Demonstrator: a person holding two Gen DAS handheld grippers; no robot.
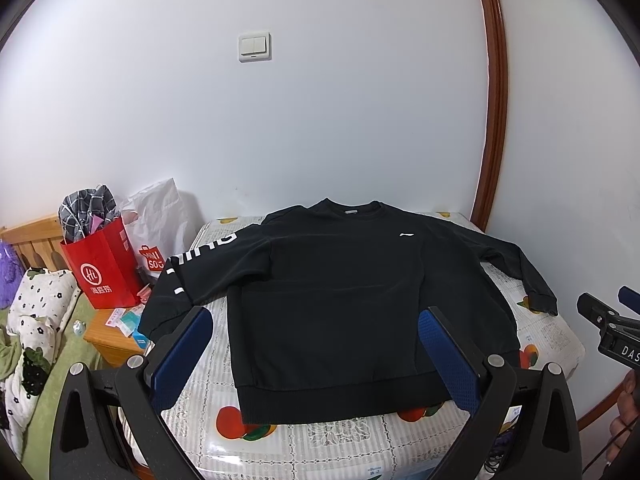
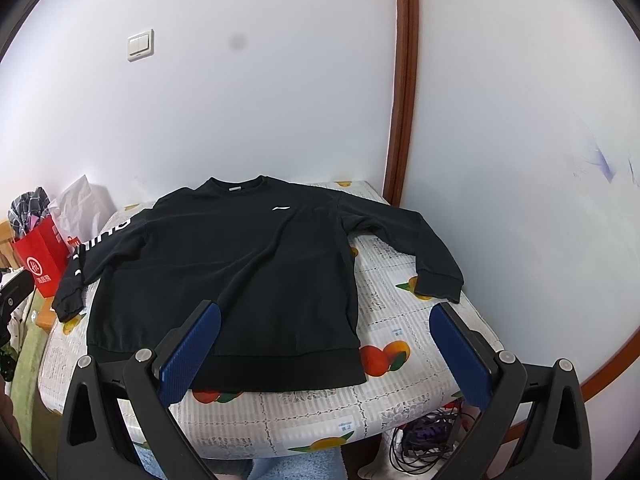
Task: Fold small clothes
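**Black sweatshirt spread flat, both tongs wide and empty**

A black long-sleeved sweatshirt [image 1: 332, 304] [image 2: 224, 276] lies front-up and unfolded on the tabletop [image 1: 320, 444] [image 2: 400, 316], which wears a white cloth printed with fruit. The collar points toward the far wall and the ribbed hem [image 1: 340, 396] [image 2: 256, 368] runs along the near side. A small white logo [image 1: 412, 235] [image 2: 281, 208] sits on the chest. Both sleeves stretch outward and bend toward the near edge. One sleeve bears white lettering [image 1: 200, 260] [image 2: 100, 240], and its cuff hangs at or past the tabletop's edge. The plain sleeve [image 1: 520, 272] [image 2: 420, 248] ends with its cuff resting on the cloth.

The left tongs [image 1: 316, 356] hover over the lower part of the sweatshirt, blue pads [image 1: 182, 360] spread far apart, gripping nothing. The right tongs [image 2: 326, 354] hover near the hem's corner on the plain-sleeve side, equally wide and empty; one pad [image 2: 190, 354] sits over the dark fabric, the other over the printed cloth. Whether either pad touches the fabric cannot be told.

Beside the tabletop, a red paper bag [image 1: 106, 268] [image 2: 42, 256] holding checked cloth stands on a low wooden stand [image 1: 112, 336], with a white plastic bag [image 1: 160, 216] behind it. A light switch [image 1: 255, 47] [image 2: 140, 45] is mounted on the white wall, and a brown wooden trim [image 1: 494, 92] [image 2: 402, 92] runs up it. Cables [image 2: 424, 440] lie tangled under the tabletop.
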